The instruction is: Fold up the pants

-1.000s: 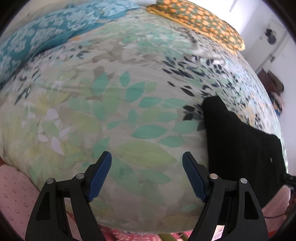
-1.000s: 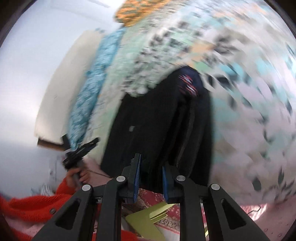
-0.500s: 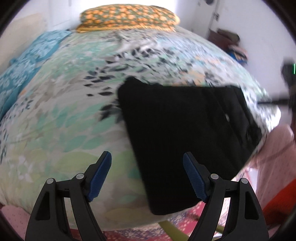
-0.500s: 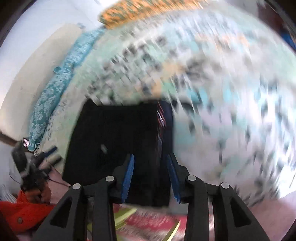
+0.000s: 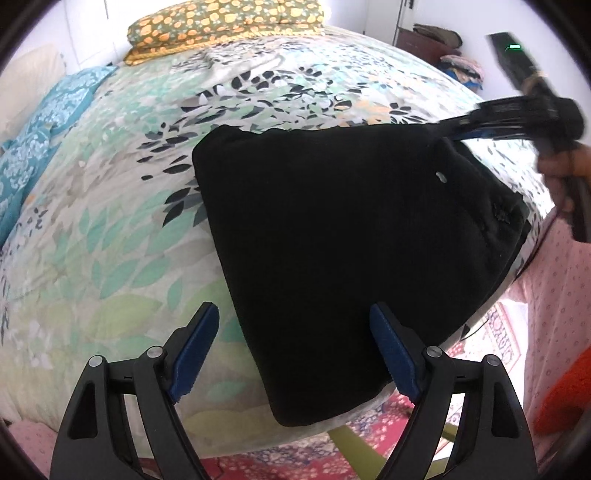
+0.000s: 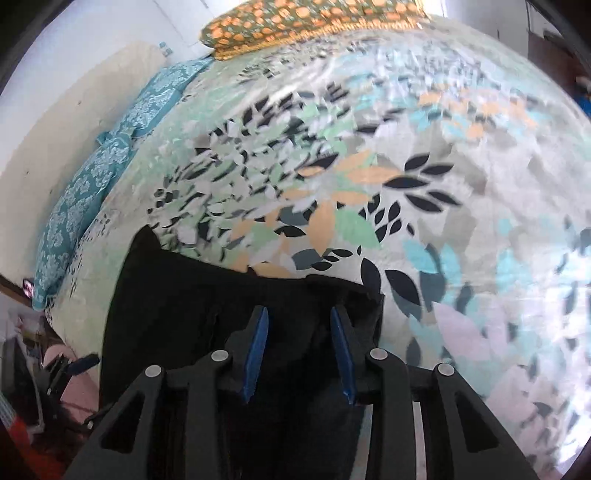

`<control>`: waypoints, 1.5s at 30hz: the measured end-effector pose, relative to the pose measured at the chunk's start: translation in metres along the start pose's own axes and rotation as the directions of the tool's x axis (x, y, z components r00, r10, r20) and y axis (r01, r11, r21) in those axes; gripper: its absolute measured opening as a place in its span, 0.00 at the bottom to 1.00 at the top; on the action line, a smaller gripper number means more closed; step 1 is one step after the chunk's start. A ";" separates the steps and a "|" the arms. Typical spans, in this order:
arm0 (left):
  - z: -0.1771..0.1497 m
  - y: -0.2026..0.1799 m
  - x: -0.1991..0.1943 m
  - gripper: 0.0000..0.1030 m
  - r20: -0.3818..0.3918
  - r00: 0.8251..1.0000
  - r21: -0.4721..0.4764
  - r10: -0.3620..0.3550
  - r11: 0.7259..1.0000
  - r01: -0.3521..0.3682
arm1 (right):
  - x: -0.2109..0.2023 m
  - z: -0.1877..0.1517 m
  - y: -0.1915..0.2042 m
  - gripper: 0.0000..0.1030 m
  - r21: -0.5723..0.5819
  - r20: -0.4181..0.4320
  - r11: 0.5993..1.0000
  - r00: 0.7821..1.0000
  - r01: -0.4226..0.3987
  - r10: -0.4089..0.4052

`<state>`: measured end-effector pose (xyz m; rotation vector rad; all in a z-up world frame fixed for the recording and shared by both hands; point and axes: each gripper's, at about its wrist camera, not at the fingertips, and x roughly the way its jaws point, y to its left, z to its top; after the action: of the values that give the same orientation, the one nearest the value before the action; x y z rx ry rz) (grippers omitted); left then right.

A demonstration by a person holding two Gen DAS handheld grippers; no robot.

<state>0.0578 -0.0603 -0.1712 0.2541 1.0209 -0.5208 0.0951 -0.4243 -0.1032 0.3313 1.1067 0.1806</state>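
Observation:
Black pants lie folded into a flat rectangle on the leaf-print bedspread, near the bed's front edge. My left gripper is open and empty, held over the near corner of the pants. My right gripper is open with nothing between its blue pads, low over the pants' far right edge. It also shows in the left wrist view at the pants' far right corner, blurred.
An orange-flowered pillow lies at the head of the bed and a teal patterned pillow along the left side. A red patterned rug covers the floor in front. The left gripper shows at the lower left of the right wrist view.
My right gripper has opened and let go of the pants, which now lie flat. The left gripper swung right, so the pants now lie in front of it.

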 end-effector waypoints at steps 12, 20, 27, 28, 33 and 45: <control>0.003 0.004 0.003 0.82 -0.034 0.999 -0.062 -0.034 0.998 0.032 | -0.011 -0.096 0.047 0.34 -0.181 -0.259 0.983 0.964 0.016 -0.064; 0.003 0.005 0.004 0.86 -0.042 0.999 -0.067 -0.025 0.998 0.022 | -0.010 -0.102 0.038 0.34 -0.133 -0.242 0.991 0.969 0.018 -0.050; 0.003 0.004 0.004 0.86 -0.045 0.999 -0.060 -0.018 0.998 0.015 | -0.010 -0.101 0.040 0.35 -0.131 -0.236 0.991 0.970 0.024 -0.055; 0.003 0.004 0.004 0.86 -0.046 0.999 -0.061 -0.018 0.998 0.015 | -0.009 -0.101 0.040 0.36 -0.131 -0.235 0.991 0.970 0.023 -0.054; 0.005 0.009 0.005 0.89 -0.059 0.998 -0.064 -0.023 0.998 0.019 | -0.017 -0.099 0.042 0.55 -0.107 -0.205 0.994 0.979 -0.036 0.013; 0.010 0.107 0.025 0.90 -0.096 0.955 -0.444 -0.281 0.870 0.212 | -0.024 -0.059 -0.054 0.93 0.199 -0.023 0.953 0.971 -0.229 0.238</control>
<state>0.1312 0.0188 -0.1916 -0.2393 1.3048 -0.4963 0.0305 -0.4722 -0.1256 0.6381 1.1324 0.2919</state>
